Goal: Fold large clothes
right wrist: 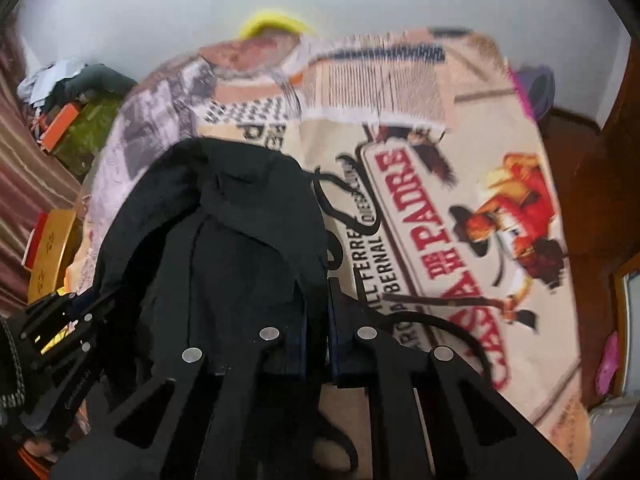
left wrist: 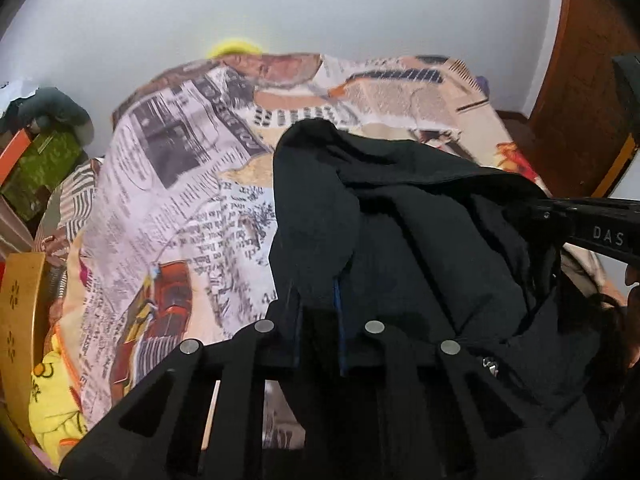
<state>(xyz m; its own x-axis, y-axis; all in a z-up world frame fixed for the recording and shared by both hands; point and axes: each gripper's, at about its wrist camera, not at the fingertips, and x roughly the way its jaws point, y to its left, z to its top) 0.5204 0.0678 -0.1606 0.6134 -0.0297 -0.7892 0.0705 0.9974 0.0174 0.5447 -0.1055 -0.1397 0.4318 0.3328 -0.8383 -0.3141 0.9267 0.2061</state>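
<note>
A large black garment [left wrist: 400, 208] lies crumpled on a bed covered with a printed blanket [left wrist: 180, 200]. My left gripper [left wrist: 318, 300] is shut on the garment's near edge, with cloth pinched between its fingers. In the right wrist view the same black garment [right wrist: 224, 220] spreads left of centre on the blanket [right wrist: 460, 208], and my right gripper [right wrist: 318, 304] is shut on a fold of it. A black drawstring [right wrist: 336, 188] trails off the cloth. Each gripper shows in the other's view: the right gripper [left wrist: 580, 220] at the right edge, the left gripper [right wrist: 60, 320] at lower left.
An orange and green box [left wrist: 36, 160] and a pile of clothes sit left of the bed. A wooden board [left wrist: 20, 312] and yellow cloth [left wrist: 56, 400] lie at the near left. Brown wooden furniture [left wrist: 580, 80] stands on the right, a pale wall behind.
</note>
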